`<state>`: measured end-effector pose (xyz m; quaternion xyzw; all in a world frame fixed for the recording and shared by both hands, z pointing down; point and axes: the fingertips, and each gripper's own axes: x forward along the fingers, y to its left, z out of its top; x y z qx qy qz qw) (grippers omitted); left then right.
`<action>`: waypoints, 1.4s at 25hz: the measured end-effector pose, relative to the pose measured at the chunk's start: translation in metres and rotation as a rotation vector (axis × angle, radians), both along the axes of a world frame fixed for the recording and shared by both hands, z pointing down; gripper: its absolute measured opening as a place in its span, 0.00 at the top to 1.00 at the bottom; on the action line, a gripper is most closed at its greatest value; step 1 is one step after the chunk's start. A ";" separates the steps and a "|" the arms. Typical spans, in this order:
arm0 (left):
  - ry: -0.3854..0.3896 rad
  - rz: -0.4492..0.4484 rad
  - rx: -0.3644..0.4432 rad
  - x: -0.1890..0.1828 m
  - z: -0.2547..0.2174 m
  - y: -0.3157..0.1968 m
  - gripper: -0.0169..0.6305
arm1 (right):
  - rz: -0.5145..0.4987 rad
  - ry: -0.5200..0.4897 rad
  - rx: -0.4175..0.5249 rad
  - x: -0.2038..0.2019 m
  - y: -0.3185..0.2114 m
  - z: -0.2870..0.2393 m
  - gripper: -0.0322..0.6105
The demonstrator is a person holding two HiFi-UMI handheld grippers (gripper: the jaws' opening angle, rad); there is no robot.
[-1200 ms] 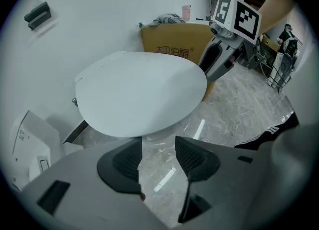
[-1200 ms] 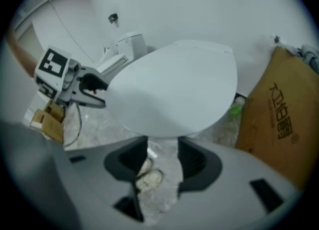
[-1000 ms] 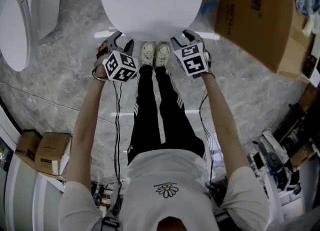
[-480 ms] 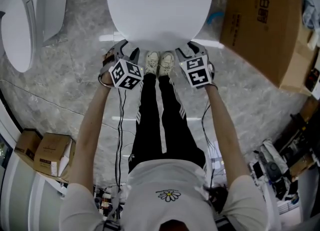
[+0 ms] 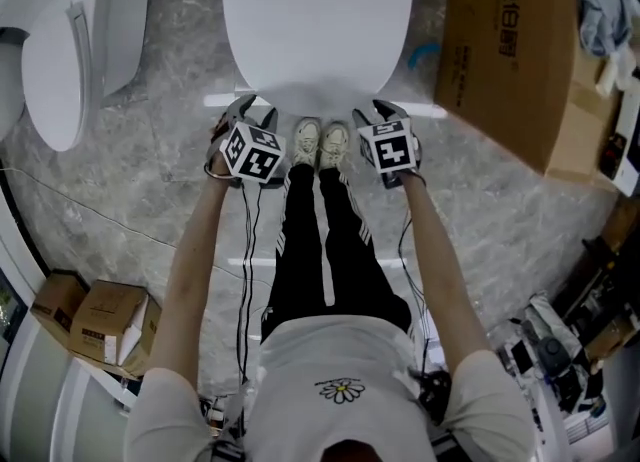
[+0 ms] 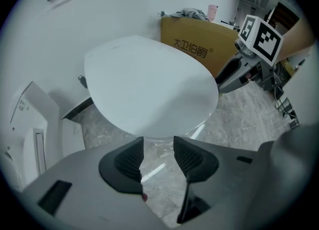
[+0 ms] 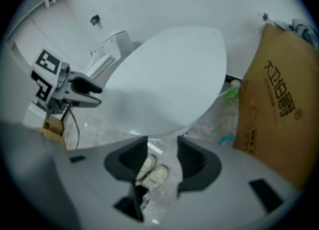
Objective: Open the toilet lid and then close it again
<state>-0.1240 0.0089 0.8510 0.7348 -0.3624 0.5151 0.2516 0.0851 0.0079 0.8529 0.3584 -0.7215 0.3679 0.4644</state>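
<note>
Closed lid [image 5: 318,20] top centre, left claw [image 6: 158,141] open, jaws just been closing, nothing between, right claw [image 7: 162,144] open, empty, both near front rim

Both arms reach forward and down, nearly straight, left arm [image 5: 190,260] and right arm [image 5: 440,260] roughly parallel. My left gripper [image 6: 158,142] tips steeply downward, its left marker cube [image 5: 250,150] facing up at me. Its jaws have just been closing but stand apart, with nothing between the pads. My right gripper [image 7: 162,144] points down likewise, right marker cube [image 5: 387,145] on top, jaws apart, gripping nothing. The grippers sit level with each other, one either side of my feet [image 5: 320,140].
</note>
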 end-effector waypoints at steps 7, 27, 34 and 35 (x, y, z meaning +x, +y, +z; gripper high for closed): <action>-0.009 -0.062 0.171 -0.015 -0.102 -0.062 0.66 | 0.058 0.037 0.166 0.023 -0.067 -0.090 0.64; 0.402 -0.217 0.922 0.048 -0.558 -0.102 0.67 | 0.217 -0.273 1.101 -0.020 -0.097 -0.557 0.74; 0.432 -0.195 1.054 0.050 -0.594 -0.049 0.91 | 0.172 -0.344 1.170 -0.031 -0.037 -0.584 0.89; 0.432 -0.206 1.056 0.049 -0.592 -0.047 0.92 | 0.156 -0.314 1.168 -0.031 -0.033 -0.582 0.89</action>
